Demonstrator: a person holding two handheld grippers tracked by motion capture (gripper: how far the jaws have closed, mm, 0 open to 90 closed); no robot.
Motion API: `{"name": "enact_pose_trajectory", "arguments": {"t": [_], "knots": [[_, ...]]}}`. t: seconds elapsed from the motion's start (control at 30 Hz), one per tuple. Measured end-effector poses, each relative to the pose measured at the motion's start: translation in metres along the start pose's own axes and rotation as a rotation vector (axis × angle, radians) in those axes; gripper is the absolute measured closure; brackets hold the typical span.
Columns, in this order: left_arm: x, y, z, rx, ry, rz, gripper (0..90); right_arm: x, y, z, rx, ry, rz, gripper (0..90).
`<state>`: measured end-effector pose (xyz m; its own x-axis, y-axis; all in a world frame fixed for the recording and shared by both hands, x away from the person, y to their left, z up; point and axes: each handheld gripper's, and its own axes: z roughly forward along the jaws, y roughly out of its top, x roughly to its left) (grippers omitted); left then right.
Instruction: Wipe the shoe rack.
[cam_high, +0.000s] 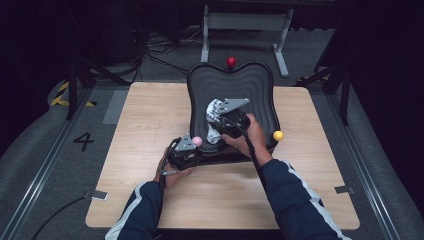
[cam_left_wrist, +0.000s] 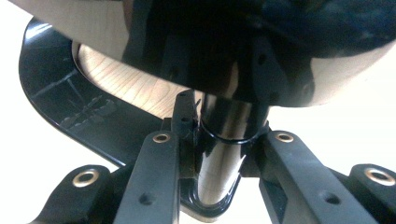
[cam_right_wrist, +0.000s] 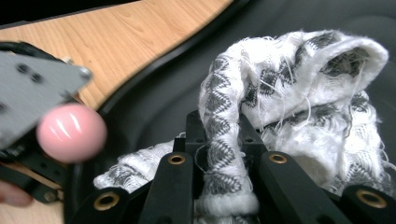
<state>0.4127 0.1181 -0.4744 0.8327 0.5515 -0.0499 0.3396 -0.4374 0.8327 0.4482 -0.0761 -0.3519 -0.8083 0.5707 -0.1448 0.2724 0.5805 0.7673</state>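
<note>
White-grey patterned cloth (cam_right_wrist: 299, 107) bunched (frayed) on black seat (cam_high: 260, 85).

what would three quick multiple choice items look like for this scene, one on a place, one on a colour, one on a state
1. Where does the cloth lie?
A. on the black seat
B. on the floor
C. on the bare table

2. What colour is the ball at the seat's far edge?
A. green
B. red
C. blue

3. How does the right gripper stand?
A. wide open over the table
B. shut on a ball
C. shut on the cloth

Answers:
1 A, the high view shows the cloth on the ribbed black seat.
2 B, the ball at the far rim is red; the pink ball and yellow ball sit nearer.
3 C, the right gripper view shows a fold of cloth pinched between its jaws.
</note>
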Motion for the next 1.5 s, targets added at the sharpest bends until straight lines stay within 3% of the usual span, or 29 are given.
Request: {"name": "enact_pose_trajectory", "arguments": {"t": [0.17, 0.4, 0.7, 1.13, 1.37, 1.5], "knots": [[0.0, 0.0, 0.0, 0.002, 0.001, 0.006, 74.4, 0.015, 0.009, 0.009, 0.01, -0.002, -0.035, 80.4], [0.0, 0.0, 0.0, 0.002, 0.003, 0.003, 74.4, 0.014, 0.008, 0.009, 0.009, -0.016, -0.046, 80.6], [0.0, 0.0, 0.0, 0.009, 0.005, 0.009, 74.3, -0.012, -0.007, -0.01, 0.027, -0.099, -0.005, 80.6], [-0.001, -0.001, 0.0, 0.011, 0.002, 0.005, 74.1, -0.067, -0.042, -0.049, 0.056, -0.196, 0.098, 80.8], [0.0, -0.001, 0.0, 0.012, -0.003, 0.0, 74.0, -0.088, -0.059, -0.066, 0.063, -0.238, 0.138, 80.8], [0.0, -0.001, 0.0, 0.013, -0.002, -0.001, 73.9, -0.092, -0.065, -0.07, 0.063, -0.25, 0.143, 80.9]]}}
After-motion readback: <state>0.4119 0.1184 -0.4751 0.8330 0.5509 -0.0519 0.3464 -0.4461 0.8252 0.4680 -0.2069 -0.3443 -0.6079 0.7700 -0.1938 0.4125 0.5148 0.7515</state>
